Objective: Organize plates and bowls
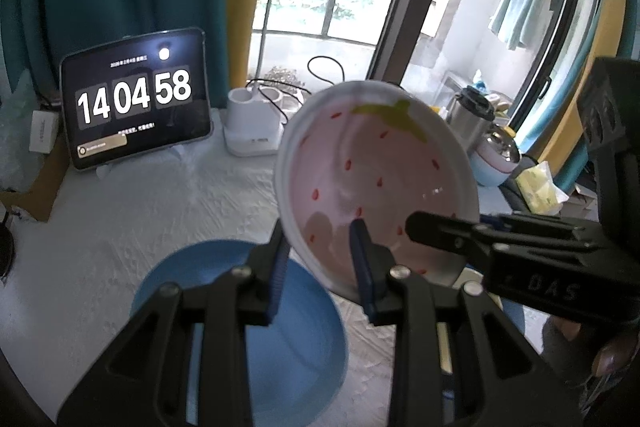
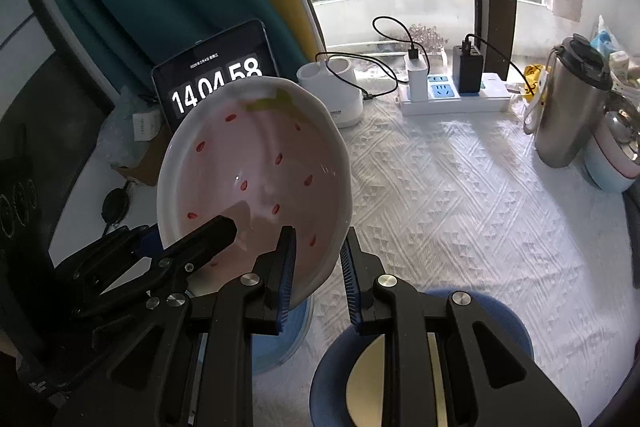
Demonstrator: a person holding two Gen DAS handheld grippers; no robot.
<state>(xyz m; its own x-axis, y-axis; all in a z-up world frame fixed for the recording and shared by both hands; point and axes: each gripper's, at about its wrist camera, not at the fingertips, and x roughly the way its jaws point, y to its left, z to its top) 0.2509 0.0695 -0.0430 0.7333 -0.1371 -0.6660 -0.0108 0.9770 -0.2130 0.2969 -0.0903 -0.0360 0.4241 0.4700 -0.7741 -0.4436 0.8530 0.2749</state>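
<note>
Both hand-held grippers pinch one strawberry-patterned plate (image 1: 376, 183) and hold it tilted in the air above the desk (image 2: 460, 195), which is covered with a white textured cloth. The left hand-held gripper (image 1: 324, 263) has its blue-padded fingers clamped on the plate's lower rim, one pad on the pink face and the other behind it. The right hand-held gripper (image 2: 320, 267) grips the same plate from the other side, its rim caught between the two pads.

Under the plate, in the left wrist view, a light blue bowl (image 1: 240, 331) sits on the cloth. The right wrist view shows a darker blue bowl (image 2: 508, 323) below the gripper, just beside the light one.

At the back of the desk stand a tablet (image 1: 136, 99) showing a clock, a white desk lamp (image 1: 256, 123), a power strip (image 2: 452, 95) with chargers plugged in, and a steel flask (image 2: 568, 103) at the right edge.
</note>
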